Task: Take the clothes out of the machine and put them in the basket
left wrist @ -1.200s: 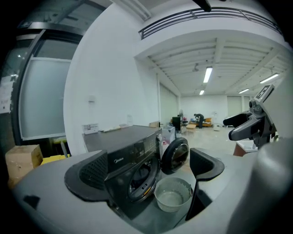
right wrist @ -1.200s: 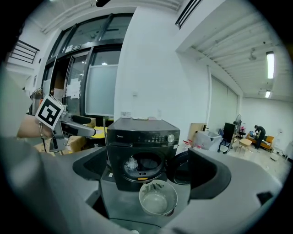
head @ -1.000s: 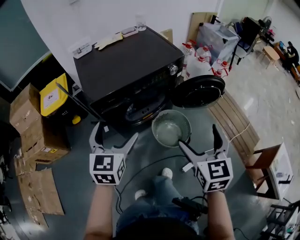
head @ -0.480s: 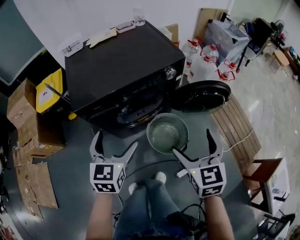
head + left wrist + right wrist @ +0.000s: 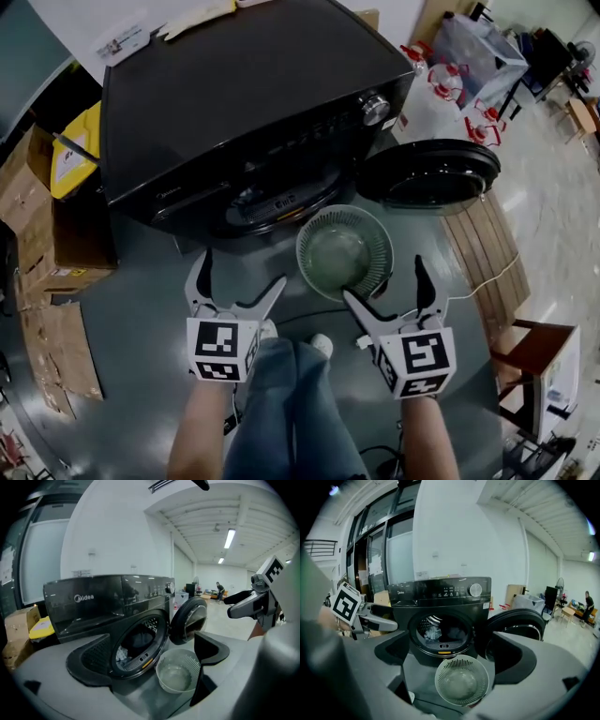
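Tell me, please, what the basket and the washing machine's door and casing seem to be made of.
Basket: likely moulded plastic, pale and matte; its wall is thin, evenly slotted ribs. Door: dark glossy ring, probably plastic, around a window that reflects light, glass or clear plastic. Casing: dark, smooth with a soft sheen; painted metal or plastic, cannot tell.

the grey floor [image 5: 150, 319] carries the black machine [image 5: 244, 103] at its far side, by the white wall, with the door swung open to the right. the round pale basket [image 5: 375, 225] stands on the floor just before the machine's opening. cardboard boxes [image 5: 37, 225] and a yellow bin [image 5: 75, 155] line the floor's left side — water jugs [image 5: 441, 84] and a slatted wooden board [image 5: 487, 253] sit to the right.
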### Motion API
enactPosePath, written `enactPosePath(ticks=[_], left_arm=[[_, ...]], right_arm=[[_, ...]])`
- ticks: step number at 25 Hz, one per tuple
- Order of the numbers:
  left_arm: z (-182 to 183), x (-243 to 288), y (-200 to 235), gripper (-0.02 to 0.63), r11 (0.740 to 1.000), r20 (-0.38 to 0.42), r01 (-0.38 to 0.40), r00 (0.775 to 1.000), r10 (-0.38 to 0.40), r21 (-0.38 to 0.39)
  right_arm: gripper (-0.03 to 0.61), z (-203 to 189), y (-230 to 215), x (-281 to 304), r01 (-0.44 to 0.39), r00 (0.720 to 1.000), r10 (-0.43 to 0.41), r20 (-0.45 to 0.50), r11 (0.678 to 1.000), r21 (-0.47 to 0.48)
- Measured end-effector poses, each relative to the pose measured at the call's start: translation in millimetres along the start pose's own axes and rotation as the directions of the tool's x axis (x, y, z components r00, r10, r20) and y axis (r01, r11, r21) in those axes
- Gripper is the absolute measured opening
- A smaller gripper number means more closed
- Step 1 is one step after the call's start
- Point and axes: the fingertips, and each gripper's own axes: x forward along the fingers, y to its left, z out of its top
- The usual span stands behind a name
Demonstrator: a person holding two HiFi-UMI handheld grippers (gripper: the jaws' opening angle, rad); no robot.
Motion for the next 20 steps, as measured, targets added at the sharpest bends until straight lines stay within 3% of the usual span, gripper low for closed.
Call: enactPosePath(ticks=[6,16,20], left_arm=[[-59,44,8,0.560,1.000,-0.041,0.014,0.999,-0.014,0.008],[-134,107,26,0.560,1.000,-0.104,-0.030,0.994,0.029,-0.008],[-165,133,40,0.558,0.996,-0.127,-0.072,0.990,0.066,-0.044]], right_arm=[[0.545,-56,12,58,-0.024,0.999,0.025,-0.034,0.999,0.028],[0.546,-127,28,149,-0.134,0.990,0.140,-0.017,0.970,0.201],[0.546,-159,32,185,-0.137,0.988,0.146,-0.055,0.980,0.142]])
